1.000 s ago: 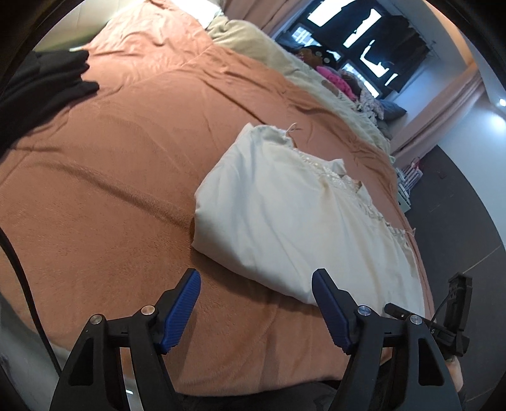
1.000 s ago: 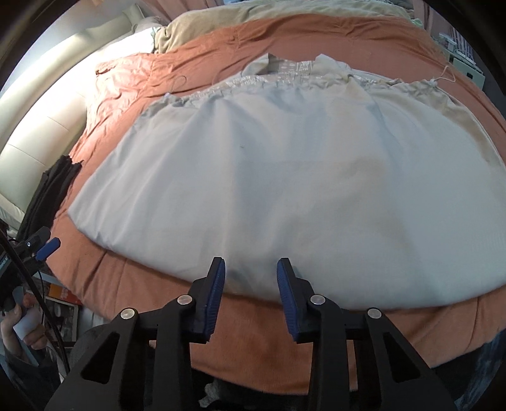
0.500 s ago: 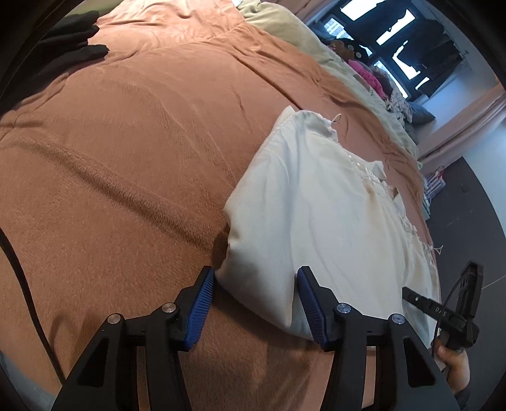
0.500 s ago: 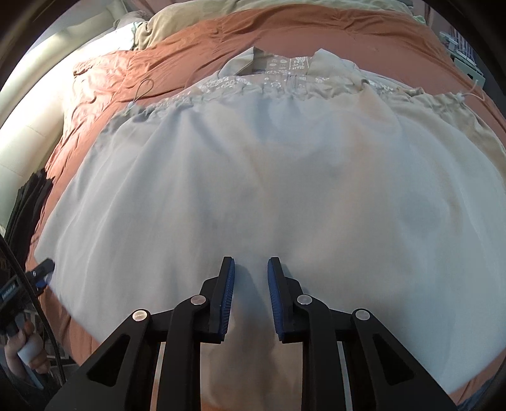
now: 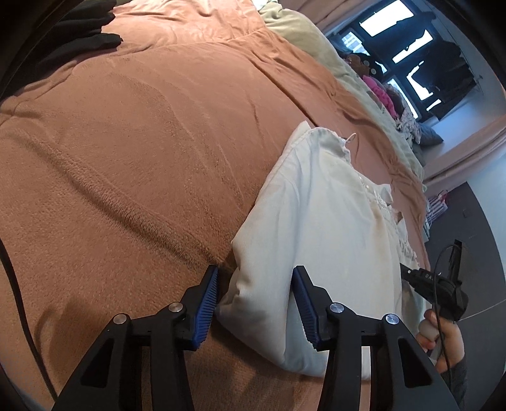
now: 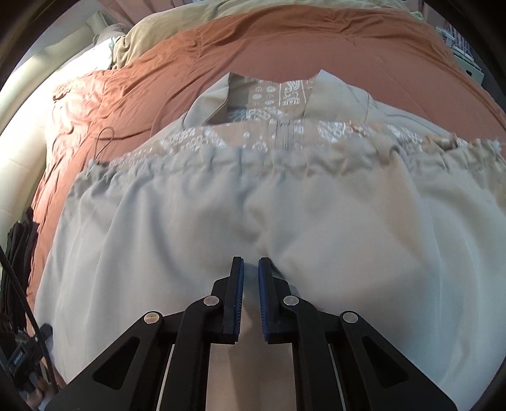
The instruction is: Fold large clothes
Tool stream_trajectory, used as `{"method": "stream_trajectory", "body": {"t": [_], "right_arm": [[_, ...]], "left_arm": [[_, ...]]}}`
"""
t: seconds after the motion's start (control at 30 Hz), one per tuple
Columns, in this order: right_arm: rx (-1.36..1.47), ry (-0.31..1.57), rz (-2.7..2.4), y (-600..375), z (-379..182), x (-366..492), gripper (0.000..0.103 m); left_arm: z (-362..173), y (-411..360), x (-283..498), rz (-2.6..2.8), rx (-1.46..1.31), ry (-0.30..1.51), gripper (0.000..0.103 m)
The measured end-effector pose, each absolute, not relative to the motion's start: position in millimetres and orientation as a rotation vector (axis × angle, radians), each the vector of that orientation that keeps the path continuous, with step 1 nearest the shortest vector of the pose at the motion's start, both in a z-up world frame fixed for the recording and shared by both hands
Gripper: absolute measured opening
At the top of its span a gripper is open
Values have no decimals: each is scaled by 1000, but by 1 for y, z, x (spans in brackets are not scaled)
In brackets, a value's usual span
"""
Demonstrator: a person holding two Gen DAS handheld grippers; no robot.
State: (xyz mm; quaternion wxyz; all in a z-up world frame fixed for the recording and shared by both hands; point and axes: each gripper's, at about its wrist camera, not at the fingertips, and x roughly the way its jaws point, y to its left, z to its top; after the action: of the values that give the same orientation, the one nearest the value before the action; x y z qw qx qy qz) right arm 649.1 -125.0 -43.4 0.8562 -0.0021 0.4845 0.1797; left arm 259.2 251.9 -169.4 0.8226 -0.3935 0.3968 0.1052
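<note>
Both grippers advanced onto the cream garment (image 5: 319, 227) on the rust bedspread (image 5: 132, 151). Left gripper (image 5: 254, 303) was closing, jaws straddling the corner fold; right gripper (image 6: 250, 294) had pinched fabric. Partly folded, more folds left.

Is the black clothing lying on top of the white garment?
No, the black clothing lies apart on the orange blanket, far from the white garment.

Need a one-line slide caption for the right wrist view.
Right gripper nearly shut, pinching the pale folded garment on the rust-coloured bedspread.
</note>
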Motion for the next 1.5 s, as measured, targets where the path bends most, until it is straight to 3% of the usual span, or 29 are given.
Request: {"method": "stream_trajectory", "body": {"t": [0.3, 0.47, 0.57, 0.8, 1.03, 1.5], "right_arm": [[16, 1029, 354, -116, -48, 690, 6], [14, 1053, 350, -113, -42, 701, 6], [44, 1045, 382, -122, -29, 689, 6], [71, 1009, 449, -148, -5, 632, 6], [83, 969, 490, -174, 4, 577, 7], [55, 1034, 515, -191, -29, 503, 7]], "left_arm": [[-172, 255, 265, 224, -876, 836, 38], [-166, 259, 266, 209, -930, 824, 21], [-152, 258, 262, 168, -940, 782, 17], [-102, 244, 262, 12, -936, 639, 12], [-53, 213, 277, -63, -843, 606, 9], [24, 161, 296, -159, -736, 540, 7]]}}
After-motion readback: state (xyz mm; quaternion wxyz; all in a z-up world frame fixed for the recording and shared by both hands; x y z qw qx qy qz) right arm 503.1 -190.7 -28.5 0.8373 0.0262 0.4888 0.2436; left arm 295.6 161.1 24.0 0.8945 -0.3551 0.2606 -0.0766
